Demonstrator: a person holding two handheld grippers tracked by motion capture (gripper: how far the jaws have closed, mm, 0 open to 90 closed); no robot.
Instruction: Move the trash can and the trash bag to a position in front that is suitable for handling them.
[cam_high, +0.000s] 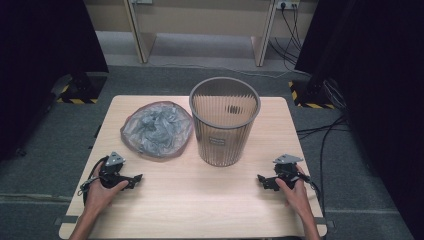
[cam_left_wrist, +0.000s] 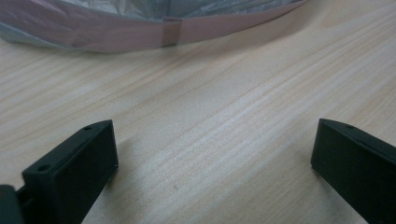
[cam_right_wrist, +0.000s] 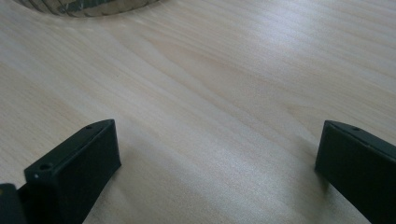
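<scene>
A grey ribbed wastebasket (cam_high: 224, 120) stands upright at the middle back of the wooden table (cam_high: 200, 200). Left of it lies a crumpled grey plastic bag (cam_high: 157, 128) with a pinkish rim (cam_left_wrist: 140, 37). My left gripper (cam_high: 134, 181) rests on the table near the front left, below the bag, open with bare wood between its jaws (cam_left_wrist: 215, 154). My right gripper (cam_high: 261, 181) rests at the front right, also open and holding nothing (cam_right_wrist: 217, 154). The basket's base (cam_right_wrist: 88, 7) lies just ahead of it.
Dark curtains hang at both sides. Black stands with yellow-striped bases (cam_high: 75, 92) sit on the floor behind the table, and cables (cam_high: 320, 132) trail on the carpet at the right. A light wooden desk frame (cam_high: 200, 30) stands at the back.
</scene>
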